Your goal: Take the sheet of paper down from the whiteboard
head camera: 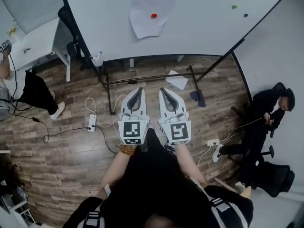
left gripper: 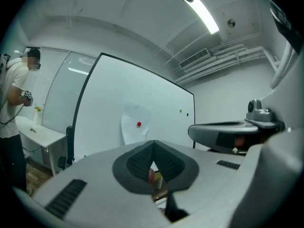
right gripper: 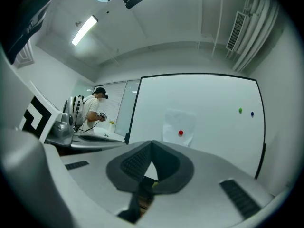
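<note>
A white sheet of paper (head camera: pixel 148 14) hangs on the whiteboard (head camera: pixel 199 18), pinned by a red magnet (head camera: pixel 154 16). The same sheet (left gripper: pixel 134 125) shows ahead in the left gripper view, and the sheet (right gripper: pixel 179 127) also shows in the right gripper view. My left gripper (head camera: pixel 135 92) and right gripper (head camera: pixel 166 92) are side by side in front of the board's stand, well short of the paper. Both point level at the board. Each has its jaws shut with nothing between them.
A green magnet (head camera: pixel 234 6) and a dark magnet (head camera: pixel 245 15) sit at the board's right. Another sheet (head camera: pixel 177 80) lies on the wooden floor under the stand (head camera: pixel 147 78). A power strip (head camera: pixel 92 122) with cables lies left. People (head camera: pixel 28 87) stand left and one sits right (head camera: pixel 266 122).
</note>
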A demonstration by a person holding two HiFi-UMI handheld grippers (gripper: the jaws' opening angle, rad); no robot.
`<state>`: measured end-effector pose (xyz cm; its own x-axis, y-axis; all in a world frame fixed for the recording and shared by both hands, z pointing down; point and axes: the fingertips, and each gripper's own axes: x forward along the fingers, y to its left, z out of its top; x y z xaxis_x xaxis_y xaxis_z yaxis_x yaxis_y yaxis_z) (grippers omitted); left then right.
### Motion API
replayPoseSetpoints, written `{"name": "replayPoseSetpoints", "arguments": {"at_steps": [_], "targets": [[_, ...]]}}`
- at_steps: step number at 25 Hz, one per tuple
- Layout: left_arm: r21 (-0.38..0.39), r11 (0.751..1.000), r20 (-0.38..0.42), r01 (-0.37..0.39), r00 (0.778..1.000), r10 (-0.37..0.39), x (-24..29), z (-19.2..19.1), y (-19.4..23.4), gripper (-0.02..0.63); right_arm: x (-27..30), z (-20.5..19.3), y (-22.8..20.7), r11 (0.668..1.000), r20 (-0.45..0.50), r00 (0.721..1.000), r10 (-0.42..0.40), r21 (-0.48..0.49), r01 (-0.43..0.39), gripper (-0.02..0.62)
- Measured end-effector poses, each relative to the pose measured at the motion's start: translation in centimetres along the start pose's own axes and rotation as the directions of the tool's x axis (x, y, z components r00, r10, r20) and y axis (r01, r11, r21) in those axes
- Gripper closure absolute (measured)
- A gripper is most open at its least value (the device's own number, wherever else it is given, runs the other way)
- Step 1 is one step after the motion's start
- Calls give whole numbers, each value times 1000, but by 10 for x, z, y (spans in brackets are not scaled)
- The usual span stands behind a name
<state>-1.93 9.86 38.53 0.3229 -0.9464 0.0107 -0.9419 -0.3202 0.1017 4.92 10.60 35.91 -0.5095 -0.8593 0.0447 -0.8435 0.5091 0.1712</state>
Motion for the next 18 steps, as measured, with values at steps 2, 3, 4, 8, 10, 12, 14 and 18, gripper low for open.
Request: {"name": "replayPoseSetpoints", "arguments": {"at_steps": [2, 3, 4, 8, 10, 12, 14, 18], "targets": [[1, 1000, -8, -10, 1000, 10, 13, -3, 1, 597, 8, -4, -12, 1000, -1, 1000, 6, 10, -6, 595], [1, 1000, -8, -16, 1000, 16, 21, -3, 2, 597, 13, -6, -20, 1000, 0, 1000, 9, 10, -9, 595], [3, 1000, -7, -23, 1000, 23, 30, -4, 2, 597, 18, -7, -28, 1000, 2, 1000, 13, 8, -13, 595], [24, 999, -13, -43, 999, 43, 70, -6, -2, 597, 44, -17, -64, 999, 5, 1000, 27, 29, -28, 595], [45, 998, -9, -42, 999, 42, 90, -5, -6, 597, 56, -19, -80, 998, 18, 999, 42, 42, -43, 595], [61, 997, -5, -43, 999, 43, 108, -3, -9, 597, 70, -20, -94, 997, 38, 997, 61, 47, -63, 595], [70, 996, -3, -52, 999, 53, 122, 0, -8, 597, 83, -19, -104, 995, 58, 995, 77, 58, -81, 595], [67, 994, -11, -82, 996, 83, 136, -2, 1, 597, 106, -18, -110, 990, 86, 990, 113, 71, -120, 595]]}}
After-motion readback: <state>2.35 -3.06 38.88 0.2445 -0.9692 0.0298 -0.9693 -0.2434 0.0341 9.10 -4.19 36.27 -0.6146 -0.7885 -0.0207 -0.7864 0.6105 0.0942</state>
